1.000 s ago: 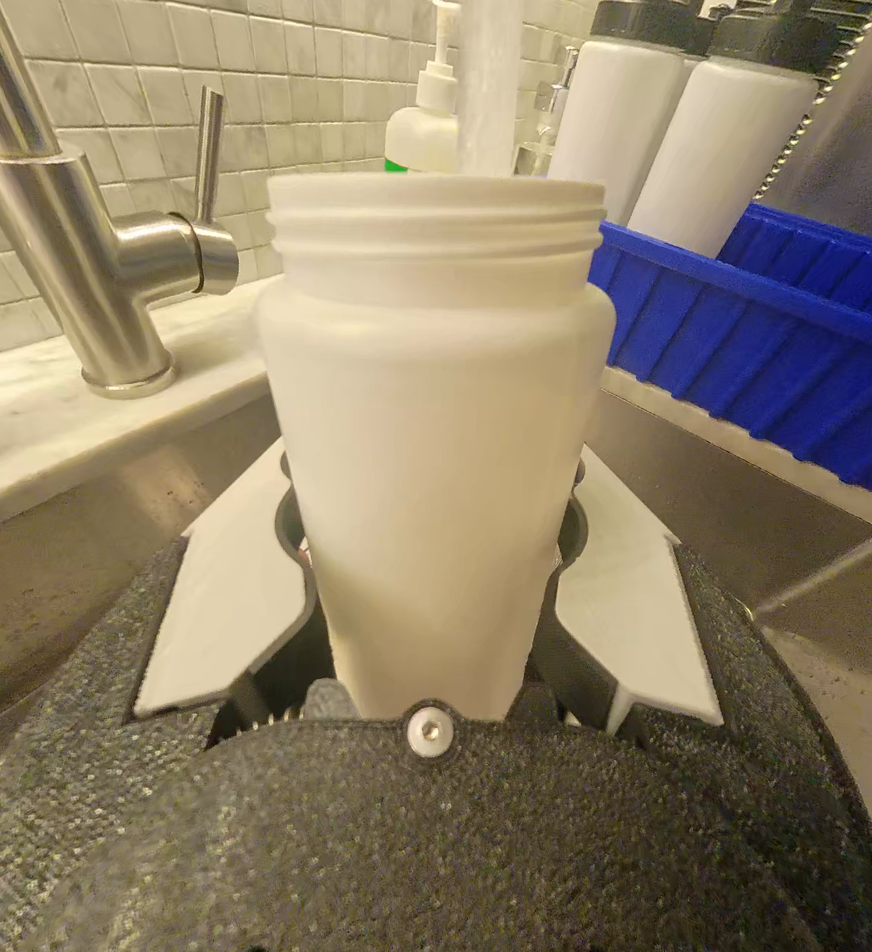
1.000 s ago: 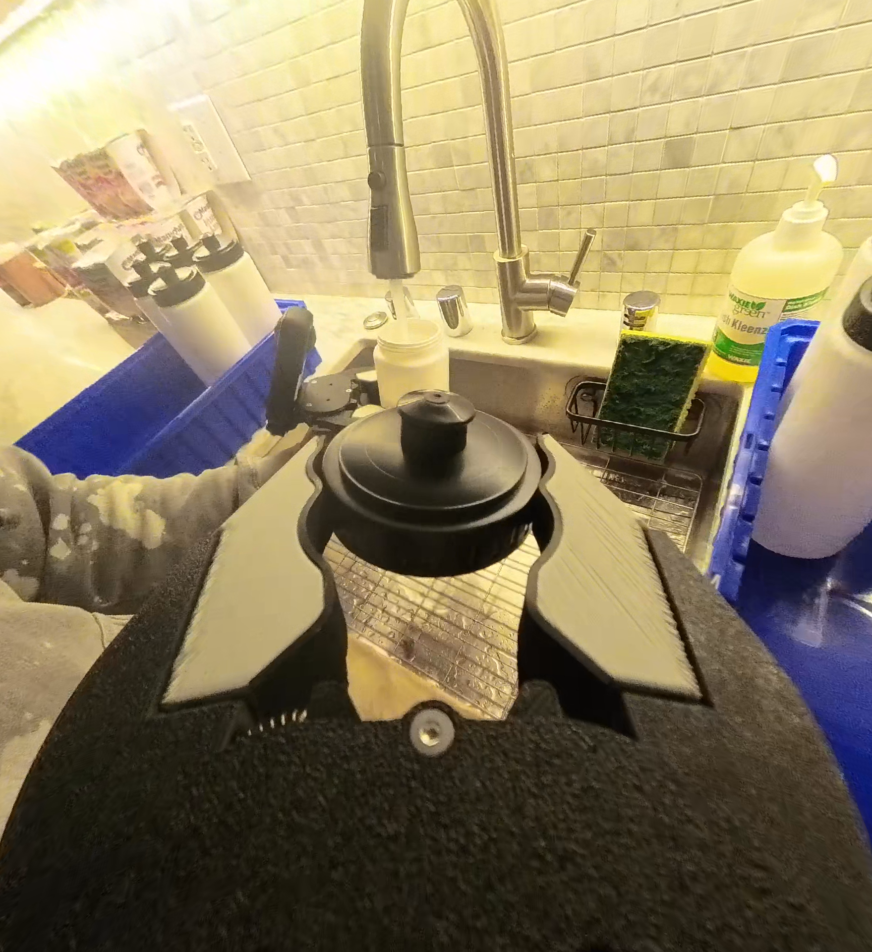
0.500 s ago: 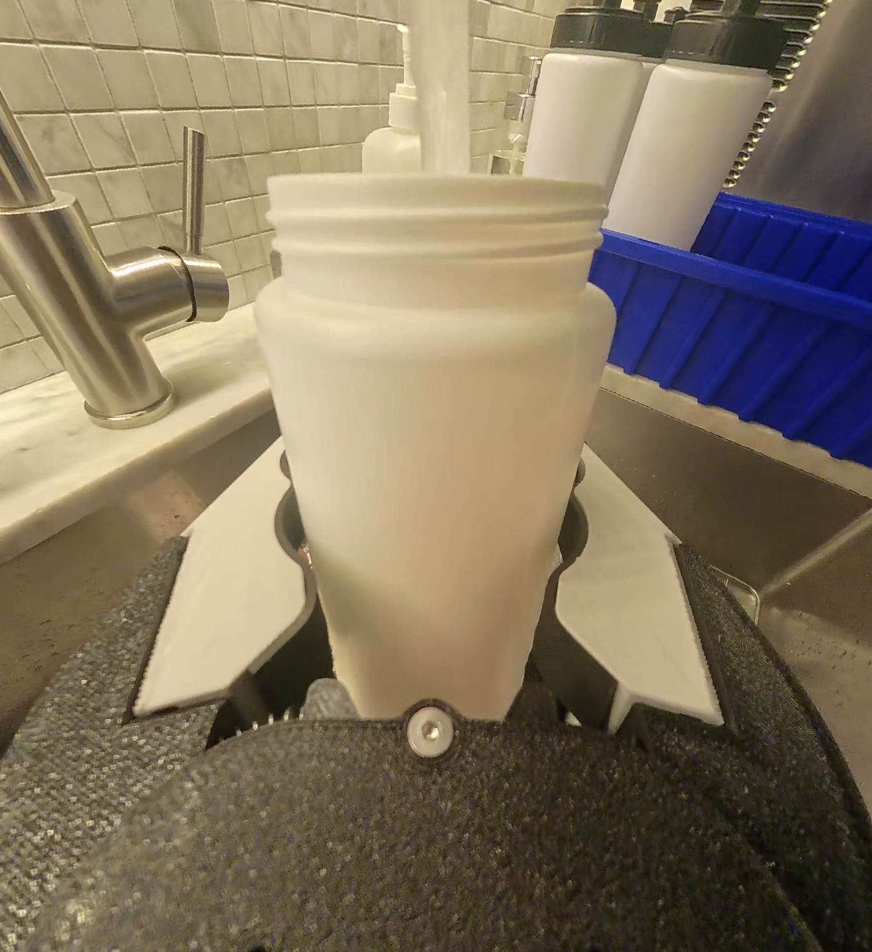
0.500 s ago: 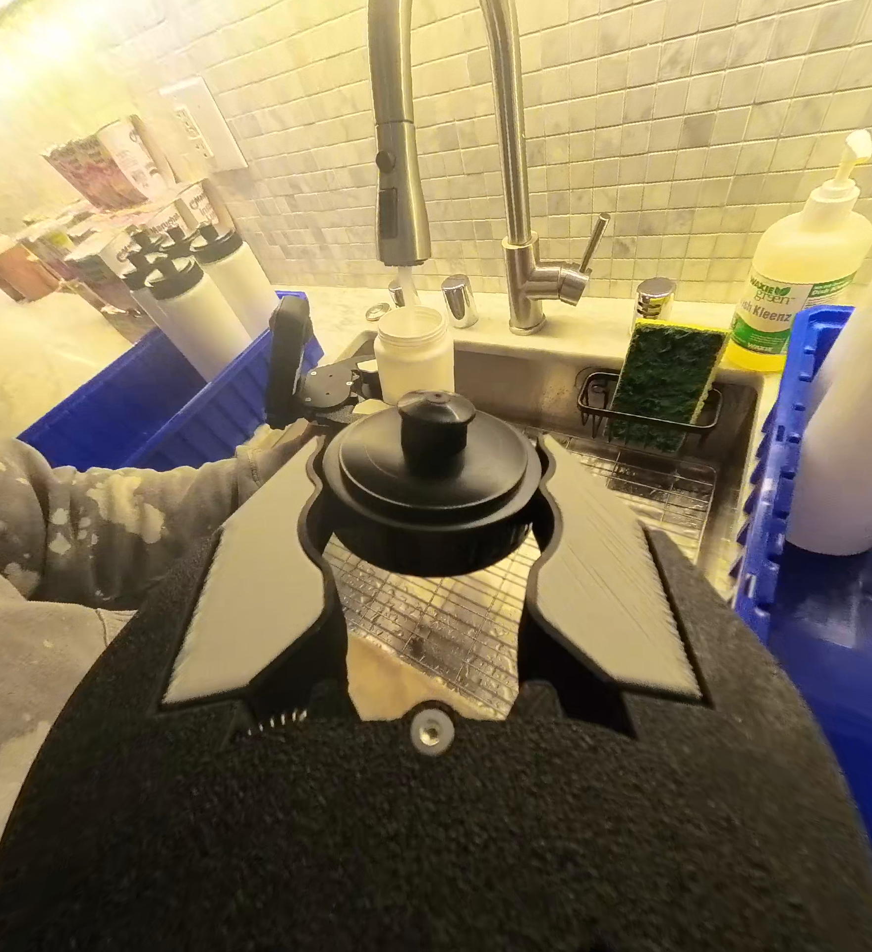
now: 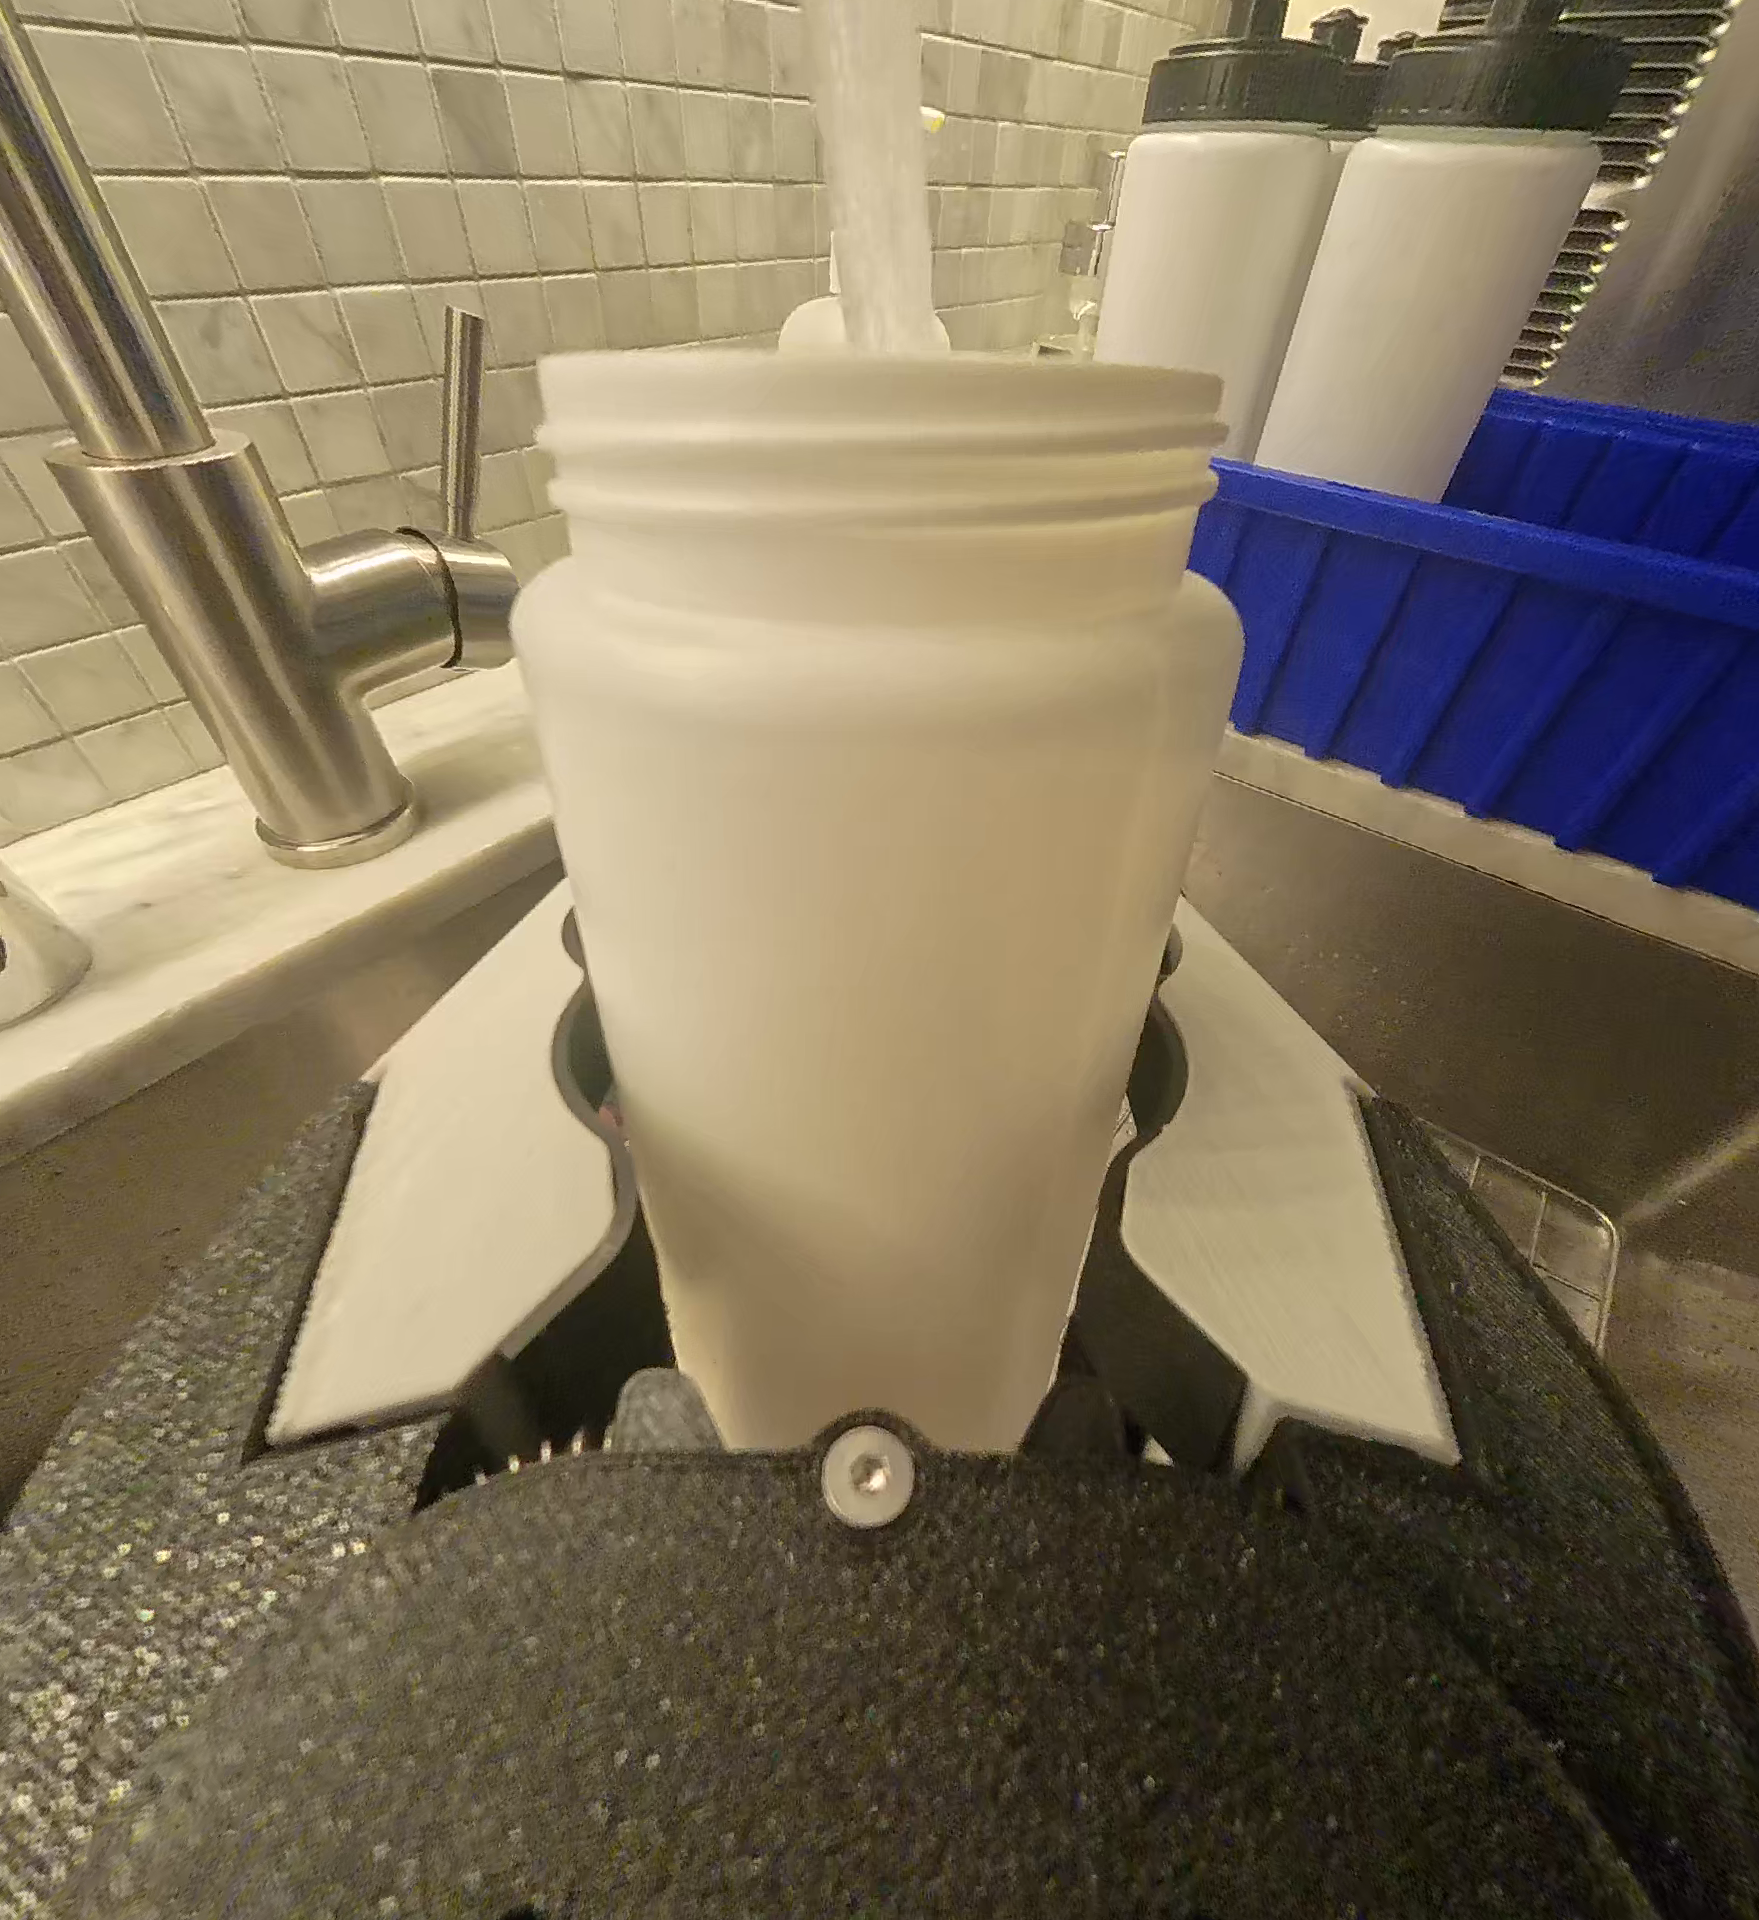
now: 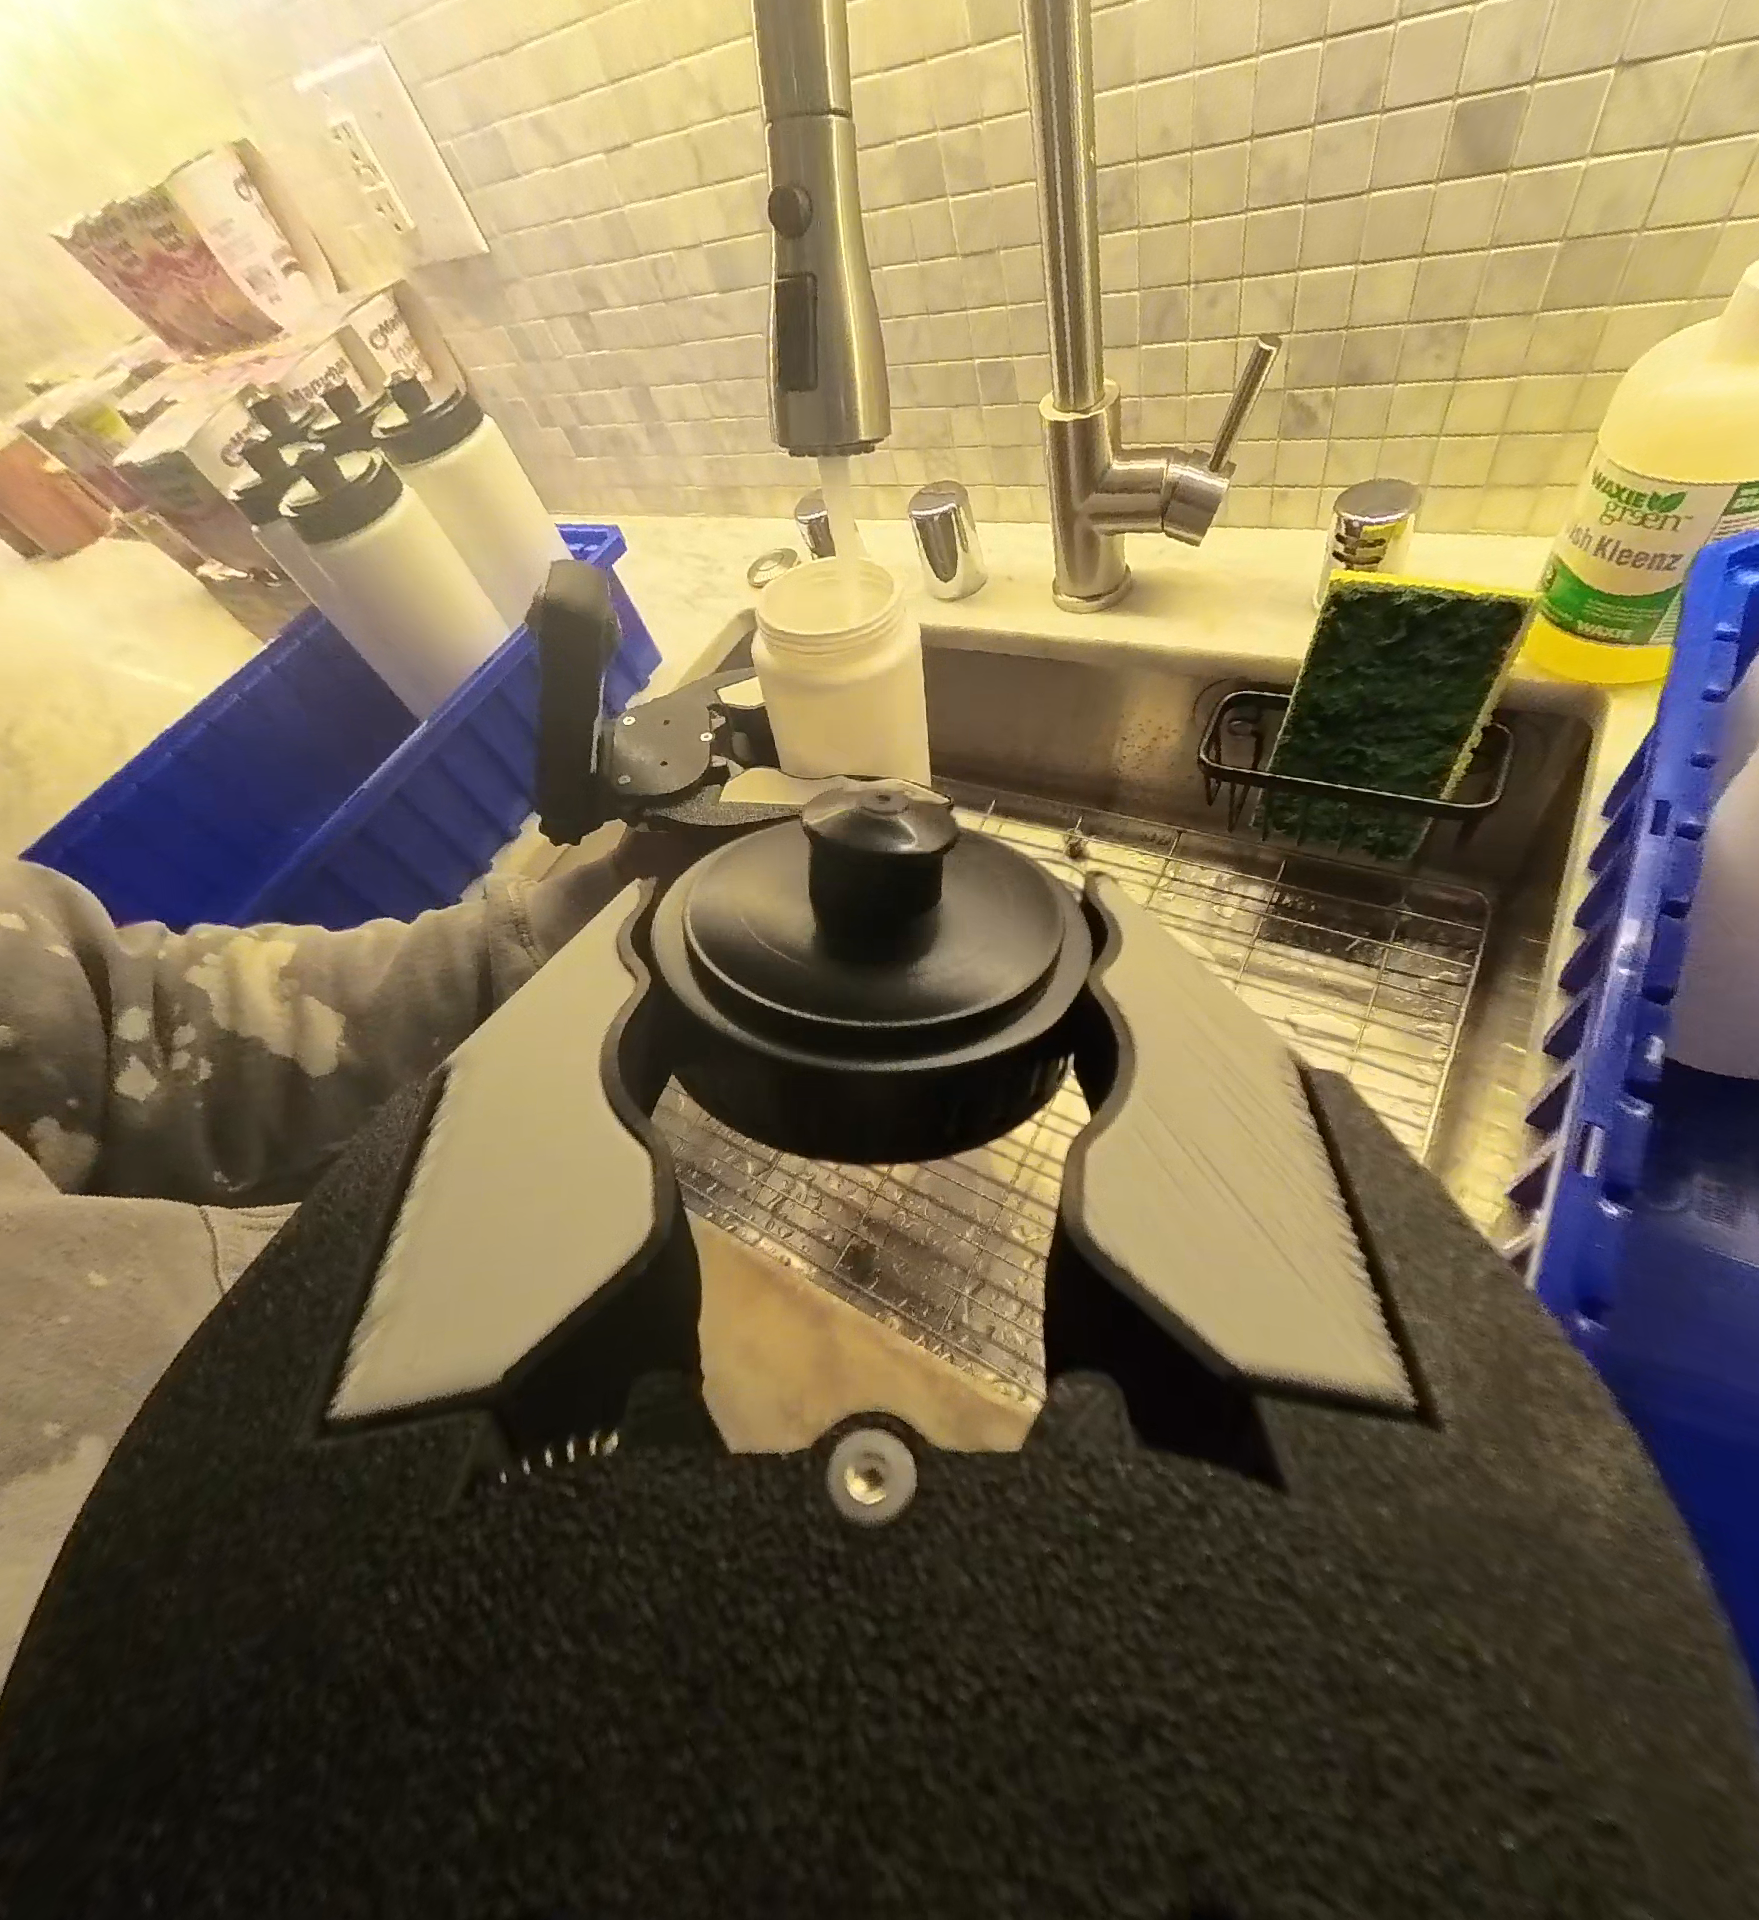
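Observation:
My left gripper [image 5: 870, 1049] is shut on an open white bottle [image 5: 875, 790] and holds it upright over the steel sink [image 5: 1477, 997]. A stream of water [image 5: 875, 177] runs from the tap spout [image 6: 821, 260] into its mouth. The bottle [image 6: 839, 686] and the left gripper [image 6: 740, 748] also show in the right wrist view, at the sink's back left. My right gripper [image 6: 870, 1023] is shut on a black screw lid [image 6: 870, 987] with a knob on top, held above the sink's wire grid [image 6: 1270, 977].
Blue bins [image 5: 1540, 665] [image 6: 335, 769] with capped white bottles [image 5: 1394, 301] flank the sink. A green sponge [image 6: 1384, 727] sits in a black wire caddy. A soap bottle [image 6: 1706, 488] stands at the back right. The tap base [image 5: 262, 665] stands on the marble ledge. A sleeved arm [image 6: 179, 997] reaches in from the left.
The bottle has shifted under the stream, which now falls nearer its middle. The right gripper with the lid has moved forward and nearer the sink.

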{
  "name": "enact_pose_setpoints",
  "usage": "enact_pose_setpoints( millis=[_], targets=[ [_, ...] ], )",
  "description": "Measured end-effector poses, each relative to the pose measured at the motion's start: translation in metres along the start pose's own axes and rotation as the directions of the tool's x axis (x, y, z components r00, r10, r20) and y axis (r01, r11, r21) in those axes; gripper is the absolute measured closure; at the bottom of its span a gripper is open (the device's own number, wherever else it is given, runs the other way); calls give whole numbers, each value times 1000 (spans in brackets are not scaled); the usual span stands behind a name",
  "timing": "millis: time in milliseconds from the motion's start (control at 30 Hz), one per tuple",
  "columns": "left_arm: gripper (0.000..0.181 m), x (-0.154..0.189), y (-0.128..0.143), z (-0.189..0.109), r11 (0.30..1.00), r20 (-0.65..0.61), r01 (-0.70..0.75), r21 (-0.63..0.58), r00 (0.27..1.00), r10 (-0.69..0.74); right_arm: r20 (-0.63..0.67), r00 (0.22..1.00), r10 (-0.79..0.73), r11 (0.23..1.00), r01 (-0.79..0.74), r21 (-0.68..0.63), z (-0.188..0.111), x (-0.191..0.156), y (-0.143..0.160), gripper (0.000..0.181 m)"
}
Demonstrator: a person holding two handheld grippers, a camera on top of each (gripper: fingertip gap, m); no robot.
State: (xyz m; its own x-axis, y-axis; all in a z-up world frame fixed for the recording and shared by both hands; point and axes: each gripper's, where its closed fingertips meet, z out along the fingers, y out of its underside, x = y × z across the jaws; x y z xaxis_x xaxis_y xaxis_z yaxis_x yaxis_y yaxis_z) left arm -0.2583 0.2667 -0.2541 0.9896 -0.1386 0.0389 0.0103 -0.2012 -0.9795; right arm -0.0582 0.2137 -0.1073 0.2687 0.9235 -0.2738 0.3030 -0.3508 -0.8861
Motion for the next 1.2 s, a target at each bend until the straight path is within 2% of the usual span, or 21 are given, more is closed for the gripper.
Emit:
enact_pose_setpoints(
  millis=[300, 433, 733, 1200],
  targets=[
    [80, 1, 2, 1, 1000, 23, -12, 18, 1000, 11, 12, 1000, -1, 1000, 1, 10, 9, 2, -8, 103],
    [80, -1, 1, 1, 1000, 24, -1, 26, 1000, 0, 24, 999, -21, 998, 19, 53, 8, 1, -20, 103],
    [80, -6, 3, 0, 1000, 15, 12, 27, 1000, -13, -39, 993, -108, 988, 111, 104, 3, 6, -40, 103],
    [80, -7, 4, -2, 1000, 2, 6, 19, 1000, -6, -38, 988, -151, 987, 152, 46, 1, -3, -28, 103]
  ],
)
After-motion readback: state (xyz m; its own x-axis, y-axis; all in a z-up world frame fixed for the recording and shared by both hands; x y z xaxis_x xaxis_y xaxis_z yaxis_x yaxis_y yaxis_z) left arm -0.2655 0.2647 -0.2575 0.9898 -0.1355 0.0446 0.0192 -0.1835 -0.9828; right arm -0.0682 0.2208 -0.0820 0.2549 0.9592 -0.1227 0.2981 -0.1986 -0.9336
